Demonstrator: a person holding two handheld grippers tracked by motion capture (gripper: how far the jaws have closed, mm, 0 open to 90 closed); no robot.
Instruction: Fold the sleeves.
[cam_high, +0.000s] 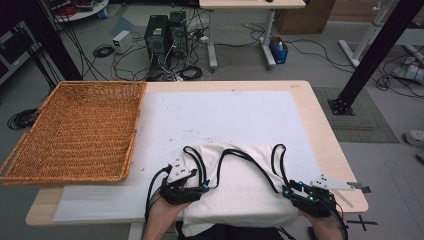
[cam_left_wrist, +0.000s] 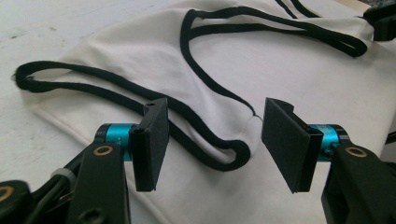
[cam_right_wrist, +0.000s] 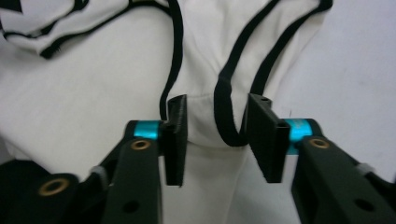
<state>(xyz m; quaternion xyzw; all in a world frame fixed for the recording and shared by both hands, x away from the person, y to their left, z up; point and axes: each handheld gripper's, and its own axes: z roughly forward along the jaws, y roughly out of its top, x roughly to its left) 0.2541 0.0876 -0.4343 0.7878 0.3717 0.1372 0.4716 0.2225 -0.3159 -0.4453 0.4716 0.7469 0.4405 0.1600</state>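
- Jaws of left gripper (cam_left_wrist: 212, 144) apart, straddling black-trimmed armhole of white top (cam_high: 240, 185).
- Jaws of right gripper (cam_right_wrist: 215, 137) apart around opposite armhole.
- White top flat on worktop (cam_high: 310, 107), beside wicker basket (cam_high: 75, 130).

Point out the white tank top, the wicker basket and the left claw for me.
white tank top (cam_high: 240, 185), high view, middle of the cloth.
wicker basket (cam_high: 135, 132), high view, right rim.
left claw (cam_left_wrist: 212, 140), left gripper view, midway between its open fingertips.

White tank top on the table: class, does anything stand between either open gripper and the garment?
Nothing visible does. The left gripper and the right gripper each sit directly over the white tank top, jaws open astride a black-trimmed armhole edge.
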